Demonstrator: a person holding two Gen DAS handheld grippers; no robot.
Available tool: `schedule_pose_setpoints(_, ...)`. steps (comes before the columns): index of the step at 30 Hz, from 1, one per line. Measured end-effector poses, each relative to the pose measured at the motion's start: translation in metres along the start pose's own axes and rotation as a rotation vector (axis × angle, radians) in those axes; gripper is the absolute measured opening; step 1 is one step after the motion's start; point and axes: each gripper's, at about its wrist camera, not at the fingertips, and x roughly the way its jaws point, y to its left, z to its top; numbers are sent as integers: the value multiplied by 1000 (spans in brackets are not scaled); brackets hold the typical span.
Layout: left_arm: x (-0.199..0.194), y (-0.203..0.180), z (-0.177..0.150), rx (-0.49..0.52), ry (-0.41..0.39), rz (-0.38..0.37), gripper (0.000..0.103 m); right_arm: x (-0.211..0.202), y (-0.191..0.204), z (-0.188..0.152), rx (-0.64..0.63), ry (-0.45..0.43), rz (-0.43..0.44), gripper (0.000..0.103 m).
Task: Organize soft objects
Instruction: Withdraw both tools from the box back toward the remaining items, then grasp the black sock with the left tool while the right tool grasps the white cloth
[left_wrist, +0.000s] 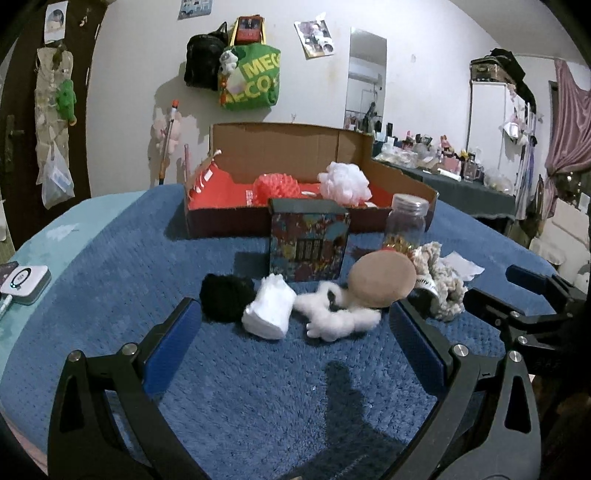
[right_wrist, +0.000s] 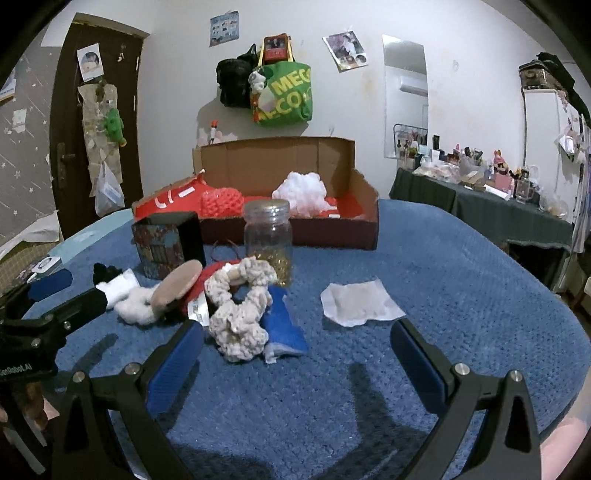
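Both grippers, left gripper (left_wrist: 291, 325) and right gripper (right_wrist: 295, 338), stand released and empty over the blue blanket (left_wrist: 240, 387). Just ahead of the left jaws lie a black pom-pom (left_wrist: 225, 297), white folded socks (left_wrist: 269, 308) and a white plush toy (left_wrist: 340, 314); a beige chunky scrunchie (right_wrist: 236, 317) lies between the right jaws' tips. Beyond sits the cardboard box (right_wrist: 295, 162) holding a red bath pouf (right_wrist: 221, 201) and a white one (right_wrist: 301, 194).

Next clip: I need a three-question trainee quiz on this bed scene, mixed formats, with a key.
1. True or false: the cardboard box already holds a red mesh pouf and a white pouf.
2. Multiple choice: the glass jar is (A) lying on its side, (B) upright with its lid on, (C) inside the box.
3. Fill in: both the left gripper and the right gripper have jaws that are ____ and hold nothing.

Key: 1 true; 2 B; 3 open. The cream scrunchie lies just ahead of the right gripper, near its left finger.
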Motion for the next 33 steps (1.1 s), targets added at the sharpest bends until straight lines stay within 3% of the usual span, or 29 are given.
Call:
schedule_pose_setpoints(12,6,37,22,-22,47,53,103,19,-33,14,53,68,22,103)
schedule_pose_setpoints(18,17,65,38,-26,100,51,103,41,-63,26,111,150,32,103)
schedule_pose_setpoints(21,29,72,42,-22,154,8,102,53,-74,32,123,184,37,100)
schedule_pose_setpoints(22,33,73,41,-19,172,-6,101,58,-76,34,119,201,32,97)
schedule_pose_setpoints(25,43,73,39,-8,208,-35,80,72,-78,35,102,258,36,83)
schedule_pose_setpoints(27,50,71,37,0,241,-55,49,78,-75,35,86,277,44,78)
schedule_pose_setpoints(28,54,71,35,2,263,-72,39,78,-71,35,56,274,39,67)
schedule_pose_setpoints(29,57,70,34,0,278,-90,31,78,-69,35,38,269,44,40)
schedule_pose_setpoints(31,62,70,31,-19,299,-142,30,77,-64,34,7,259,70,17)
schedule_pose_setpoints(33,58,68,32,-11,277,-135,30,69,-60,33,-9,227,63,15)
